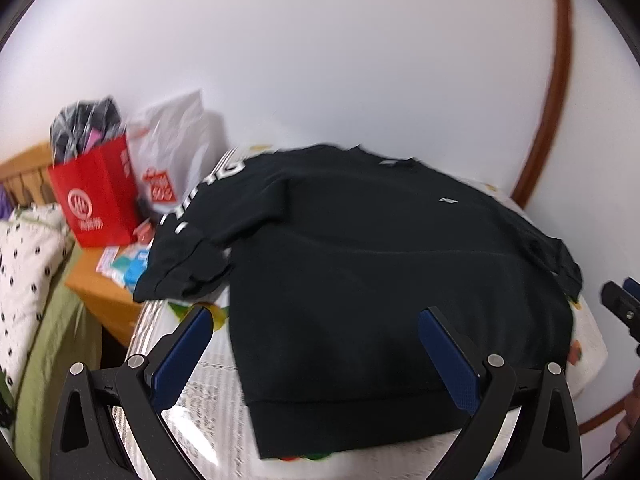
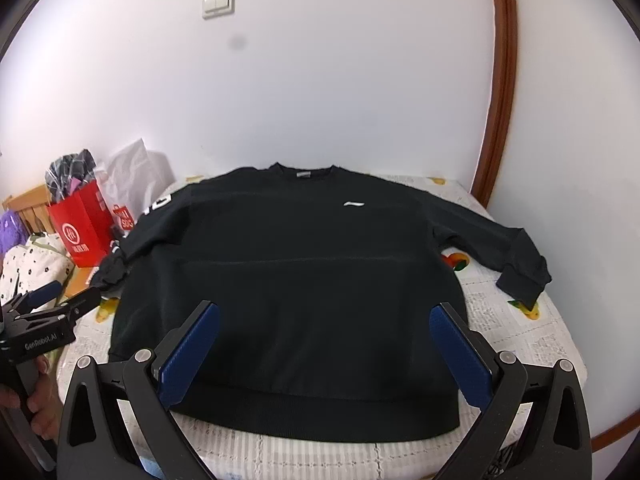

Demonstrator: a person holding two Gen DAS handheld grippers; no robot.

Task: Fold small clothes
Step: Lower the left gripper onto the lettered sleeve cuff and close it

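Note:
A black long-sleeved sweatshirt (image 2: 296, 280) lies flat, front up, on a table with a printed cloth (image 2: 516, 320); it also shows in the left wrist view (image 1: 380, 272). Its collar is at the far side and its hem near me. Its right sleeve (image 2: 504, 248) lies spread out; its left sleeve (image 1: 188, 252) hangs over the table's left edge. My left gripper (image 1: 316, 356) is open and empty over the hem's left part. My right gripper (image 2: 324, 352) is open and empty above the hem's middle. The left gripper also shows in the right wrist view (image 2: 64, 300) at the far left.
A red paper bag (image 2: 82, 228) and a white plastic bag (image 2: 136, 184) stand on a wooden bedside table (image 1: 104, 296) to the left. A bed with spotted bedding (image 1: 24, 272) lies further left. A white wall with a wooden door frame (image 2: 500, 80) stands behind.

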